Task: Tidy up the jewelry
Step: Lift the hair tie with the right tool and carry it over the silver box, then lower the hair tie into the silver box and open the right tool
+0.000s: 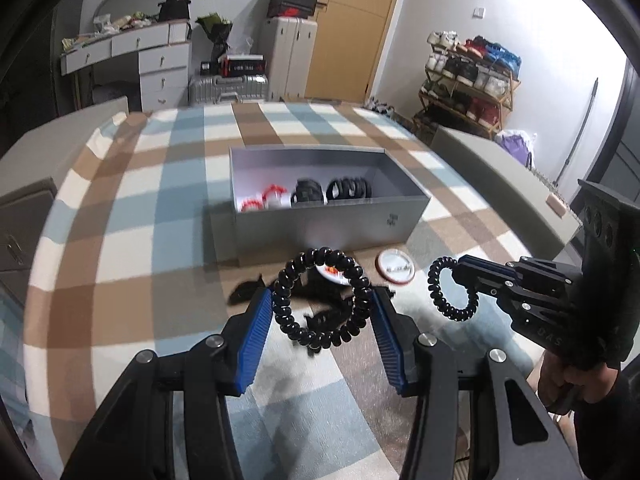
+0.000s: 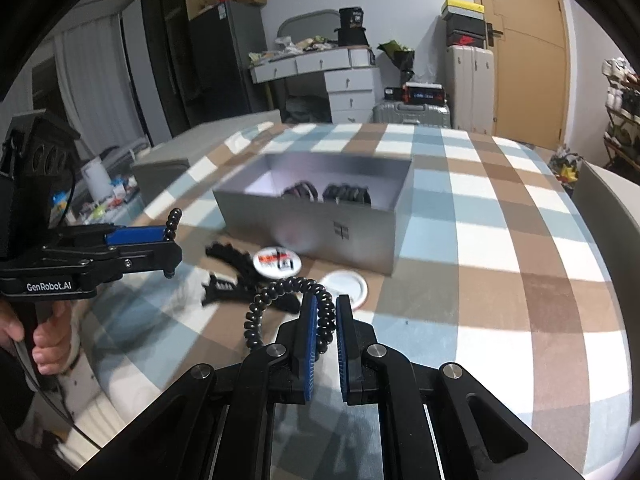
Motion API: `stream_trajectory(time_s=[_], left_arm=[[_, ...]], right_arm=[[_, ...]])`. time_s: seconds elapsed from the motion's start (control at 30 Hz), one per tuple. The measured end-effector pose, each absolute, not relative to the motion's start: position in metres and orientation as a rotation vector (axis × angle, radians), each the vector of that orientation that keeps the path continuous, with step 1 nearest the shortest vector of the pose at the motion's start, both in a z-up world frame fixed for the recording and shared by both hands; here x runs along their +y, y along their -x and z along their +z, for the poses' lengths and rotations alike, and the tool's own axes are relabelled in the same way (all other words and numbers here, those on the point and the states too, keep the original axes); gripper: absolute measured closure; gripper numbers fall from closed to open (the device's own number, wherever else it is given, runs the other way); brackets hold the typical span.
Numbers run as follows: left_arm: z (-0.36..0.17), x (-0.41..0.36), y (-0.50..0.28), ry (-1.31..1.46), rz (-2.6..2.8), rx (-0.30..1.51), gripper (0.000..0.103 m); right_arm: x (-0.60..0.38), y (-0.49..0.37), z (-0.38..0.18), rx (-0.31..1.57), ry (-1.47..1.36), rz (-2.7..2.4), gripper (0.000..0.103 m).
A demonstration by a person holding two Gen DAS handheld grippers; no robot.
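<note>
In the left wrist view my left gripper [image 1: 322, 294] is shut on a black coil hair tie [image 1: 360, 280]. The ring stands between the blue pads [image 1: 256, 332], lifted above the checked cloth. To the right, my right gripper [image 1: 460, 267] is shut on a second black coil tie [image 1: 438, 296]. In the right wrist view this second coil tie [image 2: 256, 312] is pinched between the pads of the right gripper [image 2: 327, 300]. There the left gripper [image 2: 170, 246] is at the left, side on, with its coil tie [image 2: 174, 220] sticking up. An open grey box [image 1: 320, 232] [image 2: 320, 224] behind holds black and red-white pieces.
On the checked tablecloth [image 1: 120, 240] in front of the box lie black hair claws [image 2: 228, 256], a printed round badge [image 2: 278, 260] and a white round badge [image 2: 346, 286] [image 1: 394, 266]. A hand [image 2: 48, 340] grips the left tool's handle. Furniture and a shoe rack stand behind.
</note>
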State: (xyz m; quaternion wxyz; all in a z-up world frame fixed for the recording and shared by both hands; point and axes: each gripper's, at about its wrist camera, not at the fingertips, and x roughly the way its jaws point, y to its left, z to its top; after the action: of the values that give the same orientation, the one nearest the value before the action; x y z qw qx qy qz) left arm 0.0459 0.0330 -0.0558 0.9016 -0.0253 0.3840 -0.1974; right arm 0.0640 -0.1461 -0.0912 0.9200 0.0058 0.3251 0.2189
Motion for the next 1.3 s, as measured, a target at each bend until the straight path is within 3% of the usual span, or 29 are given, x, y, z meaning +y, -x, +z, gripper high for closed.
stream_trajectory(time_s=[0.63, 1.3], left_arm=[[-0.021, 0.028, -0.099, 0.059, -0.405, 0.676, 0.059], [-0.038, 0.01, -0.146, 0.055, -0.454, 0.75, 0.059]], right_arm=[[-0.151, -0.125, -0.033, 0.564, -0.176, 0.559, 0.094], [-0.146, -0.187, -0.042, 0.578, -0.201, 0.574, 0.094]])
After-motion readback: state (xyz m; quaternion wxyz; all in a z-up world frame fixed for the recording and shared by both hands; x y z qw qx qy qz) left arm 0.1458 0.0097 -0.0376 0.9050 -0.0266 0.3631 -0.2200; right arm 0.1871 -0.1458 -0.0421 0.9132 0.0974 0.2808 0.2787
